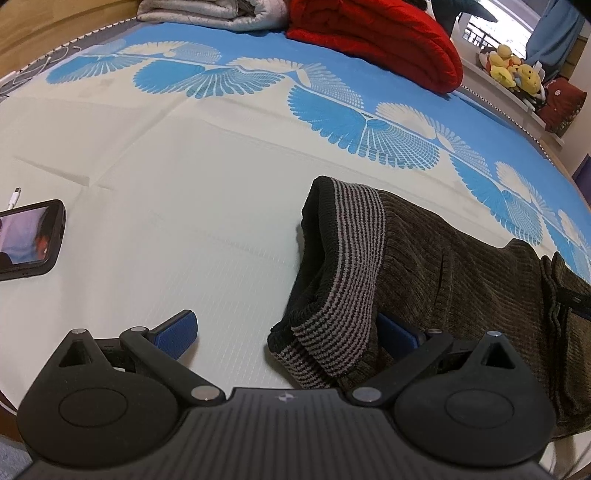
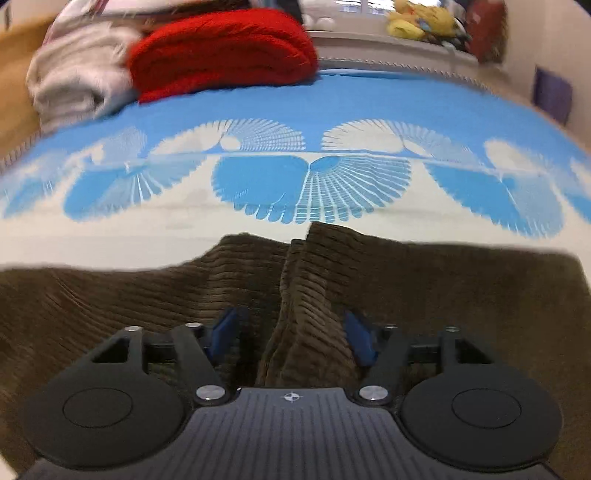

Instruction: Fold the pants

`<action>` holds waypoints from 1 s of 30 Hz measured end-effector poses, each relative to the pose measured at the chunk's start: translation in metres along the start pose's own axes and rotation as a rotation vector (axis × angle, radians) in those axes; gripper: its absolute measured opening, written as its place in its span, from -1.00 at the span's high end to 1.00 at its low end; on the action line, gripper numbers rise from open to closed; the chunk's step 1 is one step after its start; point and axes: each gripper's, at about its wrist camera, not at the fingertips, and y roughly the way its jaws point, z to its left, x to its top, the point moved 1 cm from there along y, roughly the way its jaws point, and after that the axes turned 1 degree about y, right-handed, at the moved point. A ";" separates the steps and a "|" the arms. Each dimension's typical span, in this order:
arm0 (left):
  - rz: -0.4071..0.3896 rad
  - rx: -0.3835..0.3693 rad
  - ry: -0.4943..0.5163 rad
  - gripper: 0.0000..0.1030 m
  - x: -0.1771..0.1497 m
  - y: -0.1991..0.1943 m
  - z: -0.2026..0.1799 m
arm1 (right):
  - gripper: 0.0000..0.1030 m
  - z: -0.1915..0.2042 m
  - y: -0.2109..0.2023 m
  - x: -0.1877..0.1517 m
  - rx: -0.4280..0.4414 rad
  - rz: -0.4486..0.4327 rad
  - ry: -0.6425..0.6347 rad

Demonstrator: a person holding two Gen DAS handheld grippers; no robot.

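Brown corduroy pants with a grey-and-black striped waistband lie on the bed mat at the right of the left wrist view. My left gripper is open wide. Its left pad rests over bare mat and its right pad is tucked under the waistband's edge. In the right wrist view the pants fill the lower half. My right gripper is open, with a raised ridge of brown fabric standing between its two blue pads.
A cream and blue patterned mat covers the bed. A phone with a cable lies at the left. A folded red blanket and grey blanket sit at the far end. Plush toys sit on a shelf at the far right.
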 end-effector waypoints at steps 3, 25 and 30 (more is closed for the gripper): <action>0.002 0.001 0.005 -0.99 0.000 0.000 -0.002 | -0.30 -0.015 -0.030 -0.006 0.085 0.015 0.028; -0.002 0.034 0.069 -0.99 -0.008 0.010 -0.033 | -0.27 -0.026 -0.100 -0.084 0.207 0.086 -0.070; 0.000 0.023 0.084 -0.99 -0.008 0.009 -0.035 | -0.12 0.019 -0.083 -0.110 0.089 0.077 -0.347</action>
